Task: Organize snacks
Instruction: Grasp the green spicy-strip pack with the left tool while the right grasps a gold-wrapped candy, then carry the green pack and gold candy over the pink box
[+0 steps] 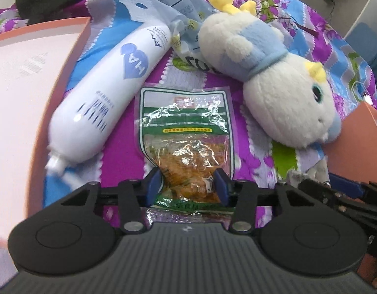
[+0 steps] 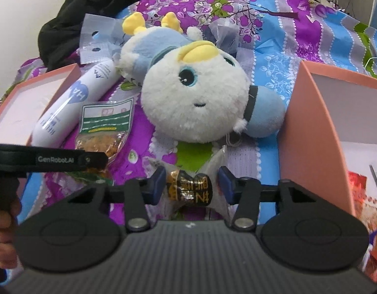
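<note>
My left gripper (image 1: 188, 183) is shut on the lower end of a clear green-and-white snack packet (image 1: 186, 132) with orange-brown food inside; the packet lies on the floral bedspread. It also shows in the right wrist view (image 2: 102, 125). My right gripper (image 2: 192, 186) has its fingers around a small black-and-gold wrapped snack (image 2: 189, 188) in a clear wrapper; the left pad touches it, a small gap shows at the right pad. The left gripper's body (image 2: 53, 160) is at the left of the right wrist view.
A white tube (image 1: 107, 95) lies left of the packet. A white-and-blue plush toy (image 1: 276, 78) lies to the right. A pink box (image 1: 21, 112) is at the left. Another pink box (image 2: 318, 132) at the right holds red snack packs (image 2: 365, 196). Black clothing (image 2: 90, 7) lies behind.
</note>
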`<state>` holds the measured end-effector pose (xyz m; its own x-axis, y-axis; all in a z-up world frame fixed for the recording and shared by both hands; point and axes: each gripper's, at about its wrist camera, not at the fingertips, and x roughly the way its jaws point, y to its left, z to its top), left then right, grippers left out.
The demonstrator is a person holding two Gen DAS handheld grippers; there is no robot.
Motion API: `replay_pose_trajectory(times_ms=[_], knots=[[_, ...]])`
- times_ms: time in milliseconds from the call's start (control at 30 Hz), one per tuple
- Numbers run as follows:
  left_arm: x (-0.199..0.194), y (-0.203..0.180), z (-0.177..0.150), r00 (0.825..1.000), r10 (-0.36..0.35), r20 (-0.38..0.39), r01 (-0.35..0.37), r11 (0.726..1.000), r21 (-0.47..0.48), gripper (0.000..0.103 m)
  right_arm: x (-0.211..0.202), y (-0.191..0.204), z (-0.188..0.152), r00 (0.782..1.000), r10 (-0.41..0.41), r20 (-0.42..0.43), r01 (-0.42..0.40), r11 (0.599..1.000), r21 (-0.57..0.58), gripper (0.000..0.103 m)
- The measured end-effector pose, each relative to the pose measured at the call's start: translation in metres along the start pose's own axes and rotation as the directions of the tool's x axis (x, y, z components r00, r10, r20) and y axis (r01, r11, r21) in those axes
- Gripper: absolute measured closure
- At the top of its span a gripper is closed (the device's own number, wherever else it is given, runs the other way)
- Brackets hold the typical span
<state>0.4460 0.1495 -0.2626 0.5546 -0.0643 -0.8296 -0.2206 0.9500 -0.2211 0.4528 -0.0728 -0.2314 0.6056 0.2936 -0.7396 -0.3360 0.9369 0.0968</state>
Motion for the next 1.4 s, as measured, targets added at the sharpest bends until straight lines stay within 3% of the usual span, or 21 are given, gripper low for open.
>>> replay_pose_trajectory(times_ms=[500, 833, 1133, 1400], knots=[[-0.123, 0.023, -0.116, 1.000, 0.000, 0.020, 0.002, 0.998, -0.064, 0.051, -0.101, 0.025, -0.070, 0.997, 0.065, 0.031, -0.065, 0.998, 0.020, 0.060], [-0.223, 0.026, -0.185, 0.995, -0.043, 0.092, 0.051, 0.995, -0.086, 0.051, -0.194, 0.032, -0.122, 0.992, 0.078, 0.103, -0.085, 0.995, 0.060, 0.061], [-0.297, -0.014, -0.214, 0.980, -0.114, 0.166, 0.118, 0.993, -0.012, 0.051, -0.269, 0.016, -0.152, 0.978, 0.040, 0.203, -0.067, 0.990, 0.127, 0.063], [-0.334, -0.062, -0.229, 0.959, -0.209, 0.194, 0.201, 0.978, 0.060, 0.051, -0.323, -0.013, -0.176, 0.965, -0.031, 0.261, -0.020, 0.981, 0.191, 0.064]])
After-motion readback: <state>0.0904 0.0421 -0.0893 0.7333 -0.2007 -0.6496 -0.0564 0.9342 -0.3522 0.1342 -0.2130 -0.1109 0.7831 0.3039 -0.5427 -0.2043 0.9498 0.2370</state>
